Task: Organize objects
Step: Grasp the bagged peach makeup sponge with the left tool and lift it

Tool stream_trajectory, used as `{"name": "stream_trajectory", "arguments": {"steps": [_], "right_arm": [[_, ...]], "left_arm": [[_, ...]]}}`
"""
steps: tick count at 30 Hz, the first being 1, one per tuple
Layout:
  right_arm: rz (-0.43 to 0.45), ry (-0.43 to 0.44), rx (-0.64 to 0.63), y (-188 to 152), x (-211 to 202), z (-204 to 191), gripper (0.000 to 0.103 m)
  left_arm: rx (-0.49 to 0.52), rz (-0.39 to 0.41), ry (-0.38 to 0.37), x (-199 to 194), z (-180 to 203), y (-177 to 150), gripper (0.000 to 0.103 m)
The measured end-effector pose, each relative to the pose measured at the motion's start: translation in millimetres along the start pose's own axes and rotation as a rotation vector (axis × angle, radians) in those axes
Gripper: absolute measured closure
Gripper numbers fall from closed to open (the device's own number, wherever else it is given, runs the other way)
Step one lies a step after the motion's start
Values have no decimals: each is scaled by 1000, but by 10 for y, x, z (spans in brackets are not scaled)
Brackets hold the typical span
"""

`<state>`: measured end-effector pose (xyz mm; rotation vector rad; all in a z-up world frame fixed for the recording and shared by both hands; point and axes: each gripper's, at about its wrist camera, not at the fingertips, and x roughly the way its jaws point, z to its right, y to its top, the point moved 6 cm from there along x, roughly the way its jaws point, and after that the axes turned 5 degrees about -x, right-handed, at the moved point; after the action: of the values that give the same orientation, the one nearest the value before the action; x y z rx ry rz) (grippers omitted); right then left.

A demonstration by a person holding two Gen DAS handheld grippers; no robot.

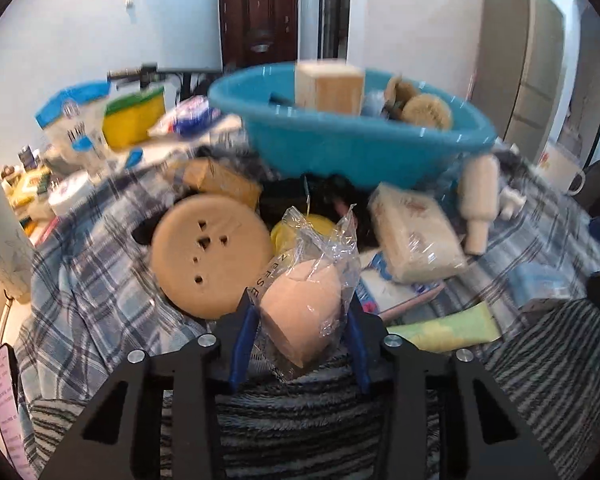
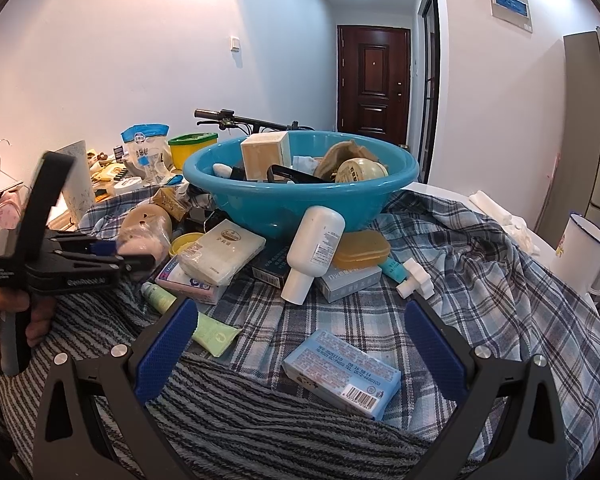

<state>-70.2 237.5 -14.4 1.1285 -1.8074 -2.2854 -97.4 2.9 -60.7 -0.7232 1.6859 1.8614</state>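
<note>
- Bagged pink sponge sits clamped in my left gripper, pads pressing its wrapper.
- My right gripper stands wide apart, empty, above the blue soap box.

Bottle before basin

Your right gripper is wide open above the checked blanket, with a blue soap box lying between its sides. Your left gripper squeezes a bagged pink sponge near the blue bowl.
</note>
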Motion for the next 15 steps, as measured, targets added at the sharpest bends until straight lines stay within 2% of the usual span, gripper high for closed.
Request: {"name": "stream_trajectory", "arguments": {"steps": [5, 8, 11, 15], "right_arm": [[38, 5, -1, 19, -77, -10, 0], [48, 8, -2, 27, -93, -6, 0], [58, 16, -5, 35, -109, -19, 0], [105, 31, -17, 57, -199, -46, 0]], "left_arm": [[59, 205, -10, -407, 129, 43, 61], [82, 287, -2, -584, 188, 52, 61], [70, 315, -9, -688, 171, 63, 61], [48, 312, -28, -707, 137, 67, 61]]}}
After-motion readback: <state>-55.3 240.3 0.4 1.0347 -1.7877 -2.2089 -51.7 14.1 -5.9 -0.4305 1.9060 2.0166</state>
